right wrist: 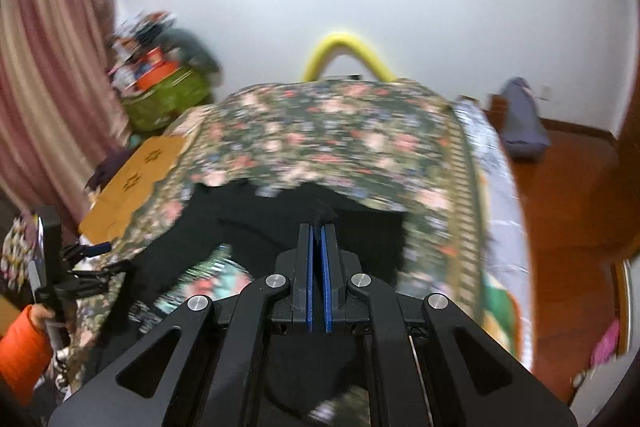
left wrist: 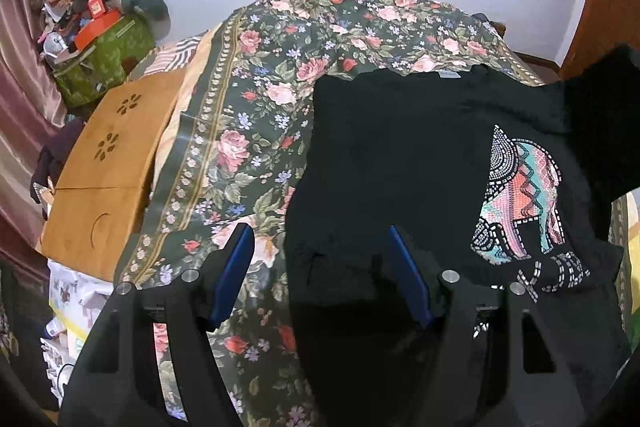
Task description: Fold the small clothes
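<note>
On the bed, as seen from the left wrist, a black T-shirt (left wrist: 400, 163) is spread over a floral bedspread (left wrist: 256, 131), with a patterned elephant print (left wrist: 520, 195) showing at its right side. The left tongs (left wrist: 320, 251) are held apart above the near left edge of the garment; one blue pad (left wrist: 234, 273) is seen over the bedspread and the other over the black cloth, and nothing is pinched between them. A wooden lap tray (left wrist: 108, 167) is seen beside the bedspread at the left, and a green bag (left wrist: 104, 63) piled with items is seen beyond it. From the right wrist, where the picture is blurred by motion, the right tongs (right wrist: 319, 231) are seen pressed together on a fold of the black T-shirt (right wrist: 280, 227), which is raised off the bedspread (right wrist: 328, 131) at that point. At the lower left, the left tongs (right wrist: 86, 261) and an orange sleeve (right wrist: 22, 351) are visible.
</note>
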A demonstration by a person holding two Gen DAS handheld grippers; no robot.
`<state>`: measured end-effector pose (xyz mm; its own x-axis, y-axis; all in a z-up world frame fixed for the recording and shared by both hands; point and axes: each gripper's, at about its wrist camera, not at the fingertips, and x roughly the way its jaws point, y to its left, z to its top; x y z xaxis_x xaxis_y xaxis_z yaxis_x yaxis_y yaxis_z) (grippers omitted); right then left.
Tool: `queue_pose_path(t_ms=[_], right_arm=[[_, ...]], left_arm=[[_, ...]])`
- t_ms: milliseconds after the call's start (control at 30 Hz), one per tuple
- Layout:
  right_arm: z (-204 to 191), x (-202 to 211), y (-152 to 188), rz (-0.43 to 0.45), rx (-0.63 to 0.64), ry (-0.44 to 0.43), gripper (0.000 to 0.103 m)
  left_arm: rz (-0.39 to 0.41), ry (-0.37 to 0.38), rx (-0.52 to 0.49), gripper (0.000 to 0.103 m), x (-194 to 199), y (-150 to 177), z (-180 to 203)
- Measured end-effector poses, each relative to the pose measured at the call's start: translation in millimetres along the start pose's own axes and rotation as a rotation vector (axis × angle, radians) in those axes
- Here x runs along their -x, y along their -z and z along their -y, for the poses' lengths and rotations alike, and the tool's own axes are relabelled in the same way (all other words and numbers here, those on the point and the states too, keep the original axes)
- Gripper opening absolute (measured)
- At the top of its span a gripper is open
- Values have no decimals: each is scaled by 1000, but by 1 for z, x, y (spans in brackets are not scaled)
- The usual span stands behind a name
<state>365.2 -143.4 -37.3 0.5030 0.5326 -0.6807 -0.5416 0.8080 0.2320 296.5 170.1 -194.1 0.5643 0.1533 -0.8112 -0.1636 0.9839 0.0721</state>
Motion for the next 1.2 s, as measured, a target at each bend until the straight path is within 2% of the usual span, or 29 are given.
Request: queue_pose_path(t_ms=[100, 167, 300, 367, 400, 433, 567, 633, 700, 833, 900, 933, 967, 1000, 1033, 1067, 1100, 1200], right_arm=[[-23, -25, -7, -16, 13, -24, 3], [-36, -47, -8, -49, 5, -73, 5], [-50, -63, -2, -99, 27, -112, 9], [-48, -65, 0, -99, 44, -95, 25], [-40, -64, 4, -83, 47, -74, 40], [-36, -62, 4, -69, 48, -58, 48], [4, -69, 13, -70, 27, 47, 48], [35, -80, 25, -91, -3, 122, 48], [60, -92, 37, -121, -40, 158, 48], [93, -118, 54, -165, -156, 125, 48], [97, -128, 56, -164, -187, 86, 48], [99, -132, 57, -150, -202, 66, 43], [97, -135, 57, -136, -209, 44, 38], [95, -138, 57, -133, -210, 31, 26], [92, -142, 56, -132, -207, 12, 13], [87, -144, 54, -129, -191, 3, 10], [85, -145, 55, -124, -171, 8, 7], [73, -143, 52, -89, -63, 74, 5]], left_arm=[[15, 0, 11, 68, 5, 0, -6], [21, 0, 20, 68, 6, -1, -11], [26, -8, 42, 68, -1, -12, -23], [16, -12, 55, 68, -12, -21, -29], [7, -12, 62, 68, -19, -26, -31], [1, -10, 66, 68, -24, -29, -32], [-48, 10, 85, 68, -61, -53, -36], [-76, 26, 96, 68, -79, -62, -37], [-115, 36, 113, 68, -101, -68, -39], [-211, 74, 148, 68, -142, -71, -38], [-215, 127, 174, 68, -150, -72, -37], [-203, 143, 181, 66, -150, -72, -38], [-193, 184, 187, 57, -149, -73, -36], [-199, 237, 191, 38, -149, -74, -35], [-206, 272, 195, 27, -150, -75, -33], [-215, 318, 200, 8, -151, -76, -30], [-219, 343, 197, 1, -151, -79, -26], [-192, 263, 114, 0, -149, -90, -8]])
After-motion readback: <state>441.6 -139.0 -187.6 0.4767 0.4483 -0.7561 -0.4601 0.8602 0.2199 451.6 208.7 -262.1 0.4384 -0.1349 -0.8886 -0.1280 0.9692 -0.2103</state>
